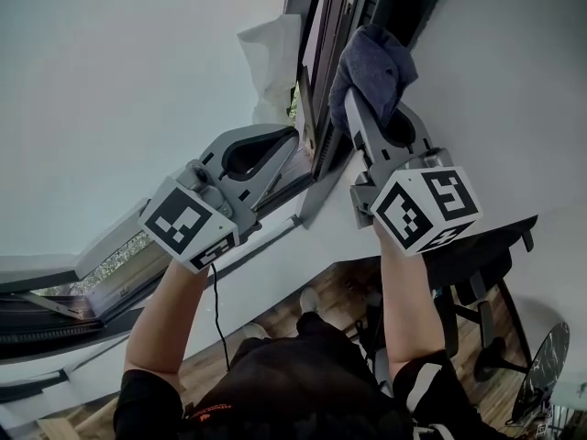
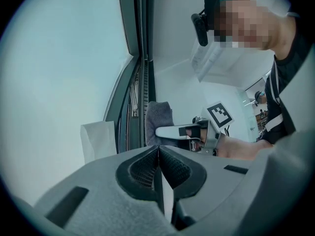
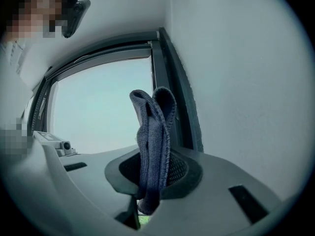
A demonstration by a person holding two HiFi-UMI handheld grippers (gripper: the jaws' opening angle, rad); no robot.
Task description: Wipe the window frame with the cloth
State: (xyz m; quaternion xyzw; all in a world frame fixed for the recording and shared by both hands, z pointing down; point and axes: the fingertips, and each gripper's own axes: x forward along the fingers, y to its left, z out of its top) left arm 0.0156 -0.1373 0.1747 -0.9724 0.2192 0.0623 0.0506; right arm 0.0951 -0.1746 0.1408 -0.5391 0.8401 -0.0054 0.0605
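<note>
A blue-grey cloth (image 1: 371,67) is bunched in my right gripper (image 1: 378,110), which is shut on it. The cloth is held up against the dark window frame (image 1: 330,53), beside the white wall. In the right gripper view the cloth (image 3: 153,132) stands folded between the jaws, with the frame's upright (image 3: 173,92) just behind it. My left gripper (image 1: 280,149) is shut with nothing in it, a little to the left and lower, near the frame's bottom corner. From the left gripper view I see its jaws closed (image 2: 158,154), the cloth (image 2: 158,118) and the frame (image 2: 140,58).
A white wall (image 1: 514,81) runs along the right of the frame. A white folded sheet (image 1: 271,58) hangs at the glass by the frame. A tilted window sash (image 1: 110,264) is at lower left. A black office chair (image 1: 477,273) stands on the wooden floor below.
</note>
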